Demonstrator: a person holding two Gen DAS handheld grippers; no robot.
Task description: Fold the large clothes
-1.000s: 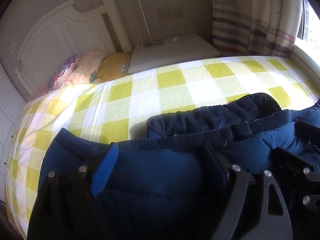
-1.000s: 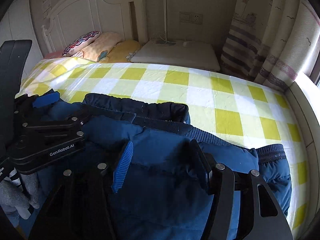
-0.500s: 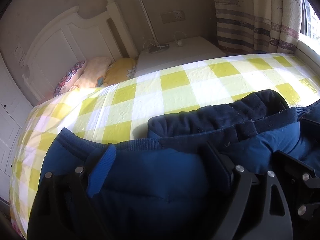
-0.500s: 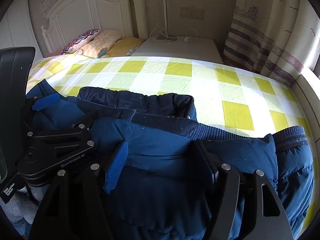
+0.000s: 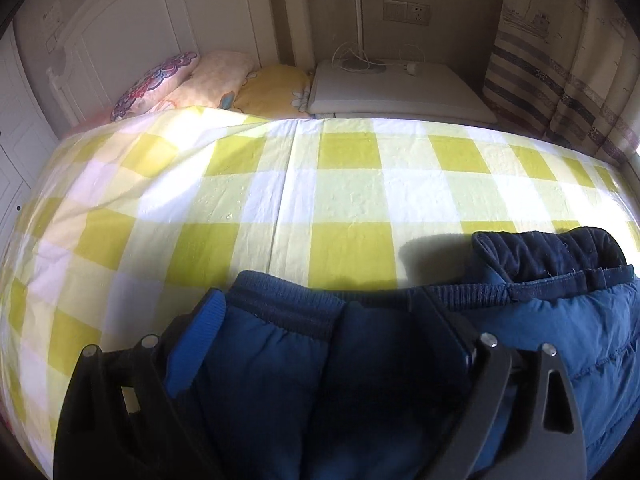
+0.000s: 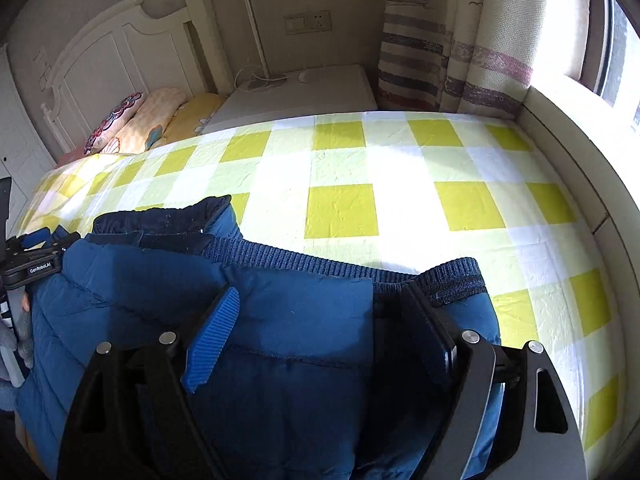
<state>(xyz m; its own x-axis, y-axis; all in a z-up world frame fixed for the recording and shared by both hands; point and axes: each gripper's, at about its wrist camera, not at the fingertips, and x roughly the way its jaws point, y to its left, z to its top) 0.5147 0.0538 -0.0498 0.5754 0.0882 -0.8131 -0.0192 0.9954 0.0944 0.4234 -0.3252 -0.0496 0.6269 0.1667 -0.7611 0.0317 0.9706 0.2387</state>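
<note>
A blue padded jacket (image 5: 560,332) with a dark ribbed hem and dark collar lies across the near part of the yellow-checked bed (image 5: 348,184). My left gripper (image 5: 320,320) has its jaws wide apart, with a ribbed end of the jacket lying between them. My right gripper (image 6: 316,312) also stands open over the jacket (image 6: 140,280), with padded cloth and the ribbed hem between its fingers. The left gripper (image 6: 40,256) shows at the far left of the right wrist view, at the jacket's other end.
Pillows (image 5: 200,80) and a white headboard (image 5: 132,20) are at the far left. A white bedside surface (image 5: 400,88) with a cable stands behind the bed. Striped curtains (image 6: 440,52) and a window ledge (image 6: 580,152) run along the right.
Both grippers have swung apart and moved along the jacket; the left now sits at its left end. The jacket lies more spread across the bed's near part.
</note>
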